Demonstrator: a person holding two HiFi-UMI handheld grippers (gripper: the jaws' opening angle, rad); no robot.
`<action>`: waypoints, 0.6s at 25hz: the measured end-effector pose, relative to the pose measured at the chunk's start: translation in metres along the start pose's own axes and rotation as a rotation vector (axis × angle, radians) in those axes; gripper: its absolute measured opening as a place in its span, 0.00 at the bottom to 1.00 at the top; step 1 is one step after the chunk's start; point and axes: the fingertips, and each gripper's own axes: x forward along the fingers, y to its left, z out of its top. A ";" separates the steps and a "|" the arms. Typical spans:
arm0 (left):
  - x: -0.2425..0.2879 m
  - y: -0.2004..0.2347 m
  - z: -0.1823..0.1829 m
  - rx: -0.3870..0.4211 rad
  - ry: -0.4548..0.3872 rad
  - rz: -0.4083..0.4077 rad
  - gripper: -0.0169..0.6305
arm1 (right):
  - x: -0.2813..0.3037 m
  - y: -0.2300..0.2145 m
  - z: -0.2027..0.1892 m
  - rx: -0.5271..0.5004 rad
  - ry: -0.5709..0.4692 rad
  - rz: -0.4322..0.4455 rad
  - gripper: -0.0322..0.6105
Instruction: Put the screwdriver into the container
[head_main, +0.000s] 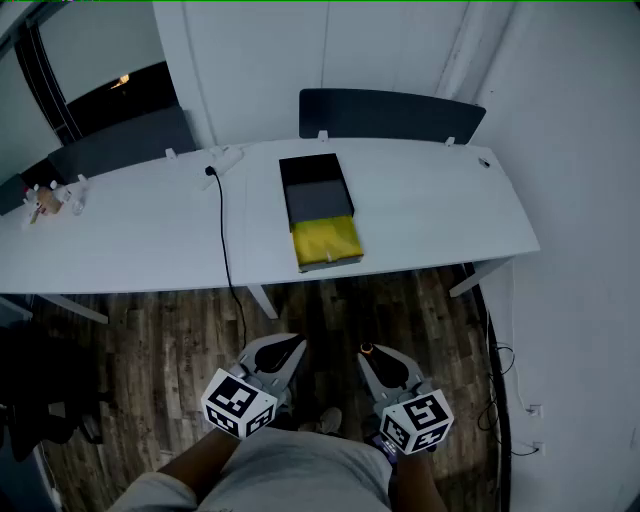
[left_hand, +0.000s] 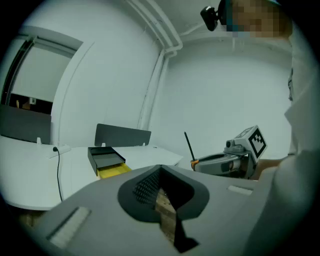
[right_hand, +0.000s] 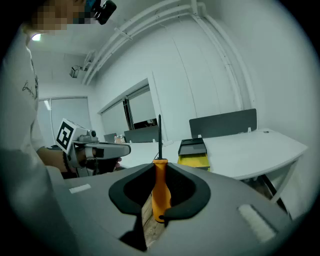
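Note:
The screwdriver (right_hand: 160, 190) has an orange handle and a thin black shaft that points up and away from me. My right gripper (right_hand: 160, 167) is shut on the handle, low over the wooden floor (head_main: 330, 310) and short of the table. In the head view only the handle's orange end (head_main: 367, 349) peeks out at the right gripper (head_main: 372, 352). My left gripper (head_main: 290, 347) hangs beside it, jaws together and empty (left_hand: 161, 172). The container (head_main: 320, 210), a black tray with a yellow part at its near end, lies on the white table (head_main: 430, 210) straight ahead.
A black cable (head_main: 222, 230) runs from a power strip (head_main: 222, 160) across the table and down its front edge. Dark partition panels (head_main: 390, 113) stand along the far edge. Small bottles (head_main: 45, 200) sit at far left. A table leg (head_main: 262, 300) stands in front of me.

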 end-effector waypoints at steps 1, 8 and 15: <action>0.000 0.002 0.001 0.001 0.000 -0.001 0.03 | 0.003 0.001 0.001 -0.003 0.002 0.001 0.18; 0.001 0.014 0.006 0.005 -0.004 -0.011 0.03 | 0.017 0.005 0.004 -0.017 0.011 0.002 0.18; 0.002 0.028 0.008 -0.002 -0.004 -0.032 0.03 | 0.030 0.008 0.010 0.001 0.008 0.000 0.19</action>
